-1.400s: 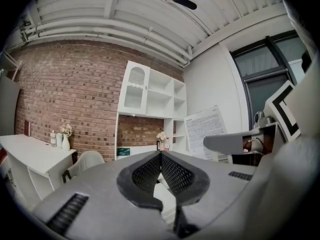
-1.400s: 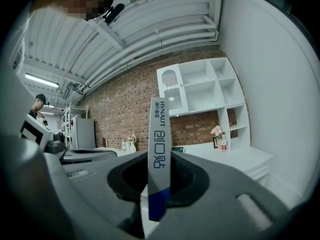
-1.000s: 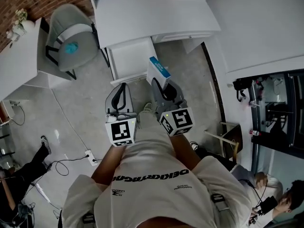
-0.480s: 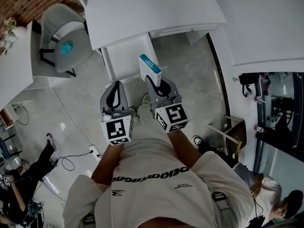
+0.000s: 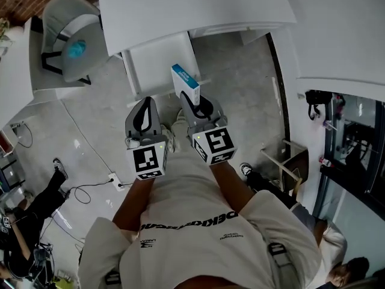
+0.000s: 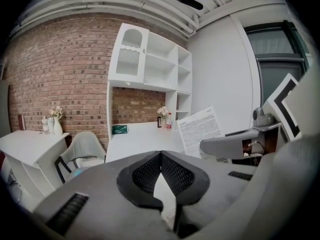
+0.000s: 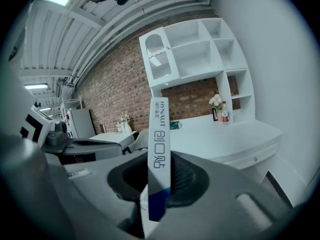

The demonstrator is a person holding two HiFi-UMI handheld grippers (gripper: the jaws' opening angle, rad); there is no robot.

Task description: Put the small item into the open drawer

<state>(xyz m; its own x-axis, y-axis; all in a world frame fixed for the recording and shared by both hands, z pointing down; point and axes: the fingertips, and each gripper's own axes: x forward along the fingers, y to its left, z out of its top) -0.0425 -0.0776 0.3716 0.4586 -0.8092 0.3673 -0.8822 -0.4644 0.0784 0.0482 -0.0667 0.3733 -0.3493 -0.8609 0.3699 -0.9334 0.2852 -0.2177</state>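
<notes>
Indoors, white desk [image 5: 192,11] with open drawer [image 5: 159,62] against brick wall [image 6: 60,74].

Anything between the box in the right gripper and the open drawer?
Nothing visible. In the head view the box, clamped in the right gripper, is right at the open drawer's front edge. The left gripper, shut and empty, is off to the side.

White desk [image 6: 142,141]: green box [image 6: 119,129], small bottle [image 6: 169,121], flower vase [image 6: 162,115] along back edge. Grey floor [image 5: 96,119]: padded chair [image 5: 67,30] beside desk, power strip [image 5: 112,179] with cable
</notes>
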